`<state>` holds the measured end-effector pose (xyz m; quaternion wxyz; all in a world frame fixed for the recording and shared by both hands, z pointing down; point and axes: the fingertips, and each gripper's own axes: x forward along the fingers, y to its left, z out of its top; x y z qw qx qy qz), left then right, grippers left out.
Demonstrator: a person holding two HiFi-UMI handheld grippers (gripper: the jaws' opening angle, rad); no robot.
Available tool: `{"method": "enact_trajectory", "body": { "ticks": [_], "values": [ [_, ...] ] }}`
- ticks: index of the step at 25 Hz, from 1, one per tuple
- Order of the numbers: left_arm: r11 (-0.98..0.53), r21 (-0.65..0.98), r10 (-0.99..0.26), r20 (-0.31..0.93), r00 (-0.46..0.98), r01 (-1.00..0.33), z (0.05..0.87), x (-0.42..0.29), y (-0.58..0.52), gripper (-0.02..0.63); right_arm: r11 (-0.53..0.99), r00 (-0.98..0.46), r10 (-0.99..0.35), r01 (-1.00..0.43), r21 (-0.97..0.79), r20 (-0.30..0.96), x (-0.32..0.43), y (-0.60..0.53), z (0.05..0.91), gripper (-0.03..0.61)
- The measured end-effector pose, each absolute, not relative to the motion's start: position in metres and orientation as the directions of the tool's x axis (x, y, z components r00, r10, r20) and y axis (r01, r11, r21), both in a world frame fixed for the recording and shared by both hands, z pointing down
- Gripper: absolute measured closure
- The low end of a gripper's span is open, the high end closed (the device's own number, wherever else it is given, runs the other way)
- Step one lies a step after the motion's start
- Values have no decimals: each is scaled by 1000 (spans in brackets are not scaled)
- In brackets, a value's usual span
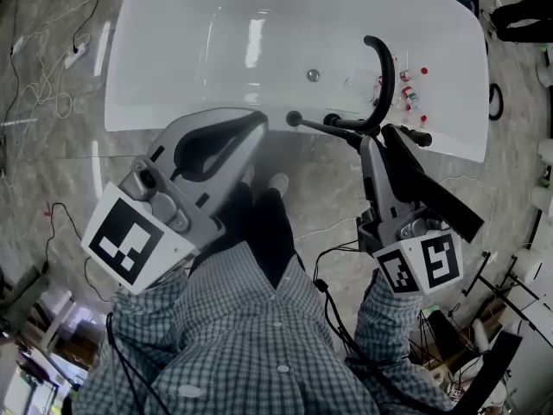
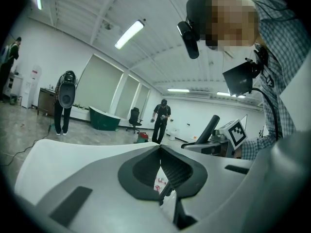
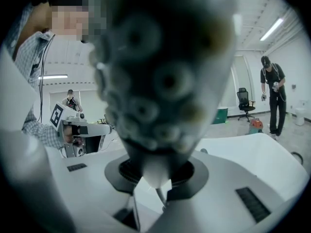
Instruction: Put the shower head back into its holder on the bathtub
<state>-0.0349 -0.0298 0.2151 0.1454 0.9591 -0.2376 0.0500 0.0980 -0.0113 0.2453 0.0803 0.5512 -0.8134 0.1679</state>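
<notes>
Shower head (image 1: 432,188) gripped lengthwise by the right gripper (image 1: 380,141) at the near rim of the bathtub (image 1: 173,59).
Head view: its long axis runs along the jaws, wide end toward the person, narrow end beside the black tap fitting (image 1: 346,124). Left gripper view: the tips of the left gripper (image 2: 160,149) meet, empty. Right gripper view: the nozzle face looks back at the camera, with the stem clamped between the pads.

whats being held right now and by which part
The right tool grips the shower head by its narrow handle end; the left tool is shut and empty.
</notes>
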Motion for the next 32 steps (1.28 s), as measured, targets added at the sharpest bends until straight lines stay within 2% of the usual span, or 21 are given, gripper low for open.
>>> {"method": "enact_trajectory", "body": {
  "ticks": [32],
  "values": [
    [-805,327,-437,237,868,-494,301,-36,-39,603,346,-415,-807,-909,-232,421,87,-29,357,468]
  ]
}}
